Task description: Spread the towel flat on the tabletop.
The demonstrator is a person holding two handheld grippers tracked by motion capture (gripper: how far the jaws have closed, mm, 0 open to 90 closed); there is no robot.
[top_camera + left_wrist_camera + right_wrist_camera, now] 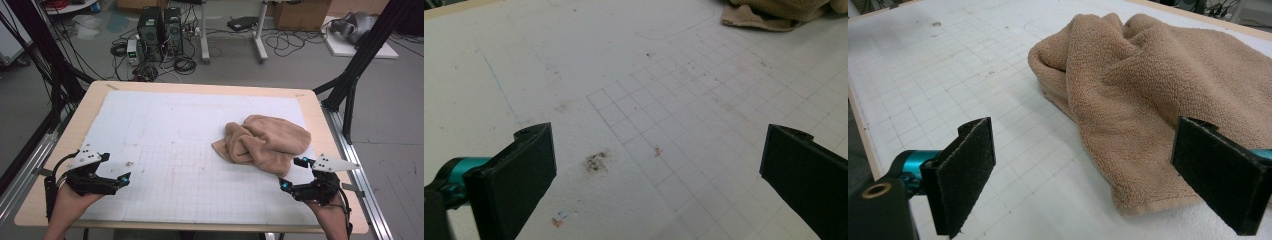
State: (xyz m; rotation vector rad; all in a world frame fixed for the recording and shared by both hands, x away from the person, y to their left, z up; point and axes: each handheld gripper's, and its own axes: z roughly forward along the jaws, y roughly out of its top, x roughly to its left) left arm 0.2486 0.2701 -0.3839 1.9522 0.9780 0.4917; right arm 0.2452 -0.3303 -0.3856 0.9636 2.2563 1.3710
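A crumpled tan towel (265, 140) lies in a heap on the right half of the white gridded mat (170, 125). My right gripper (294, 173) stands open just in front of the towel's near right edge. In the right gripper view, the towel (1148, 85) reaches down between the spread jaws of that gripper (1083, 145), its hem close to the right-hand jaw. My left gripper (117, 167) is open over bare mat at the near left, far from the towel. Between the left gripper's (659, 165) jaws lies only stained mat, with a towel corner (769, 12) far off.
The mat covers most of a wooden table (65, 145) with bare wood around the edges. Dark frame posts (350, 80) rise at the far corners. Computers (160, 32) and cables sit on the floor beyond. A dirt smudge (596, 161) marks the mat.
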